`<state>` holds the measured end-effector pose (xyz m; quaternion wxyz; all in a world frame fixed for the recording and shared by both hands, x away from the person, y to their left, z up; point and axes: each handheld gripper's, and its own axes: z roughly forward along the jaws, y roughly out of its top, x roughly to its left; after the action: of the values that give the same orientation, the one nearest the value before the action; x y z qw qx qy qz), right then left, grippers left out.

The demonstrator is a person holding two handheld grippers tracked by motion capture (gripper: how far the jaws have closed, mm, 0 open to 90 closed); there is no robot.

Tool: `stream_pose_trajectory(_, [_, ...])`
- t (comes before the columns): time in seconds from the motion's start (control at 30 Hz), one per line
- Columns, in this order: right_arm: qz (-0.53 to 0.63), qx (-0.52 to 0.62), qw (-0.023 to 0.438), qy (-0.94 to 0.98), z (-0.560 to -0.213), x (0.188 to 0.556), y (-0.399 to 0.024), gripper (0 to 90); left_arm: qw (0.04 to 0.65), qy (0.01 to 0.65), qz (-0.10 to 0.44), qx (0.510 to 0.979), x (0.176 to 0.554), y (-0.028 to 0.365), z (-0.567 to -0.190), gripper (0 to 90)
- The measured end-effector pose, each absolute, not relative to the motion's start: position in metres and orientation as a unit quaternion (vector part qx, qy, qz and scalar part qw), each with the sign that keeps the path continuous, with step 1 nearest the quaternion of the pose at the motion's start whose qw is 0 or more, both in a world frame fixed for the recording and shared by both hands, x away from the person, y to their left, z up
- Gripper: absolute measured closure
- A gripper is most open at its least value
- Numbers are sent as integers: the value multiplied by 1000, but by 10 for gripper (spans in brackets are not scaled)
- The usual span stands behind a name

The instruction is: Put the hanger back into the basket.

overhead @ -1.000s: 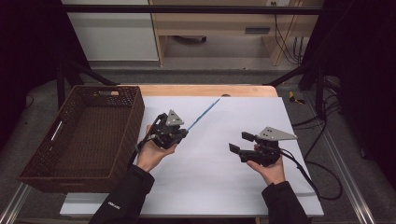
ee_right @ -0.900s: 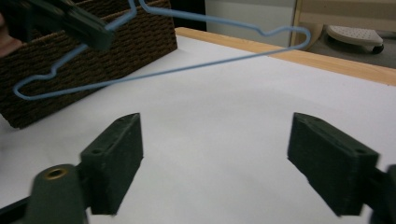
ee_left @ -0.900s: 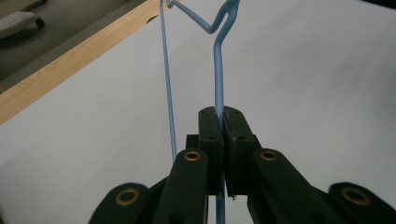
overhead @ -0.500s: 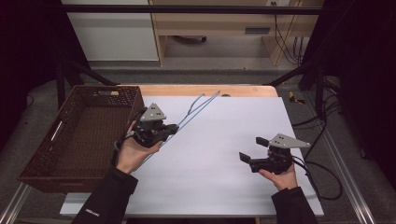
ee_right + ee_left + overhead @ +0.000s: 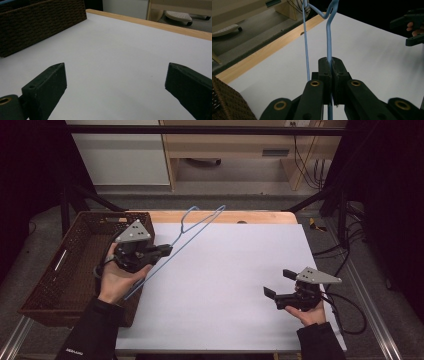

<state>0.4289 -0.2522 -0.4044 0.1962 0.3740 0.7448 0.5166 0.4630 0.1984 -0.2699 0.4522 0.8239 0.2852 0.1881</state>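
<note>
Left gripper view: left hand-held gripper (image 5: 331,65) clamps blue wire hanger (image 5: 328,42).

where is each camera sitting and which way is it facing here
High view: above the person's side, looking forward and down on the white table; both forearms show.
Left gripper view: rides the left gripper, looking along jaws shut on the blue hanger.
Right gripper view: rides the right gripper, jaws open.
All three show the brown basket.

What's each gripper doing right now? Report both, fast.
Left gripper: jaws closed on the blue wire hanger, lifted beside the basket.
Right gripper: jaws open, holding nothing, over the white table.
</note>
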Motion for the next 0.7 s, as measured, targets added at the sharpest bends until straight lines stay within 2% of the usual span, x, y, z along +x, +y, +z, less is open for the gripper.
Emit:
stream_pose_trajectory(0.47, [512, 376, 200, 746, -405, 426, -253, 43, 439, 295, 213, 822, 456, 240, -249, 873])
stream_pose_trajectory(0.7, [512, 375, 199, 747, -405, 426, -253, 44, 440, 310, 216, 815, 453, 273, -245, 873])
